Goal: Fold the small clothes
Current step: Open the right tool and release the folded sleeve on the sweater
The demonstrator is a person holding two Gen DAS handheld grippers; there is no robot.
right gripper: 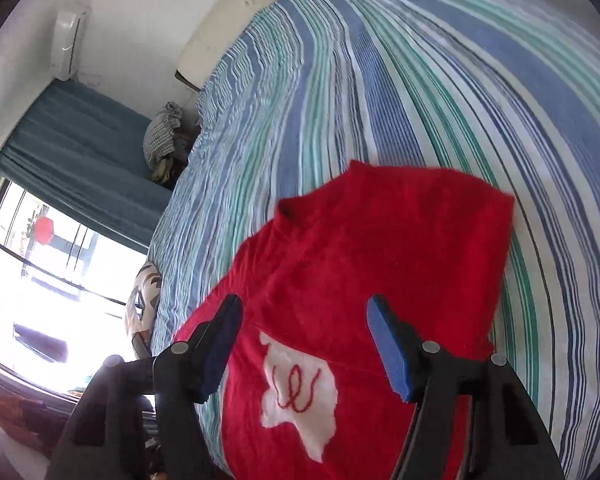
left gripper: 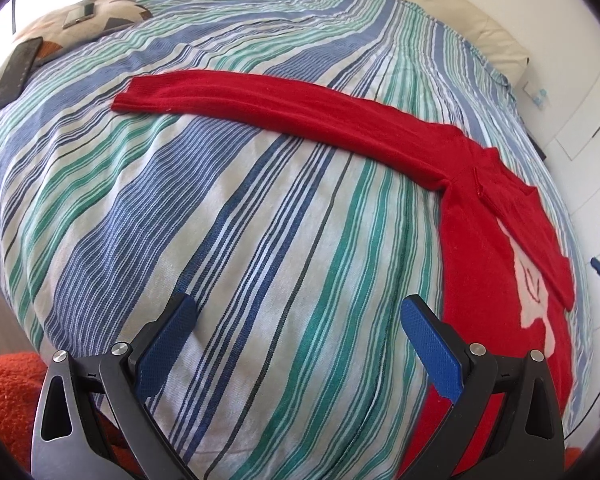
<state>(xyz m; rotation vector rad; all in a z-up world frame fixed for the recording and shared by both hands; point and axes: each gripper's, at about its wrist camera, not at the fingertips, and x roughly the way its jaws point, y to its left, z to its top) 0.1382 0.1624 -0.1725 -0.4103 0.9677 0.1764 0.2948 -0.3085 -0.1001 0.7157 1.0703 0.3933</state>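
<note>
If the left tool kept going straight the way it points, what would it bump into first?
Probably the striped blue, green and white bedspread that fills the gap ahead of the open left tool. The red knitted sweater's outstretched sleeve lies farther on; depth is unclear.

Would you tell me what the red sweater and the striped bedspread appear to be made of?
The red sweater looks like a soft fine knit, matte and slightly fuzzy, perhaps wool or acrylic; its white patch looks fleecy, with red stitched lines. The striped bedspread appears to be woven cotton, matte, with a visible ribbed weave.
</note>
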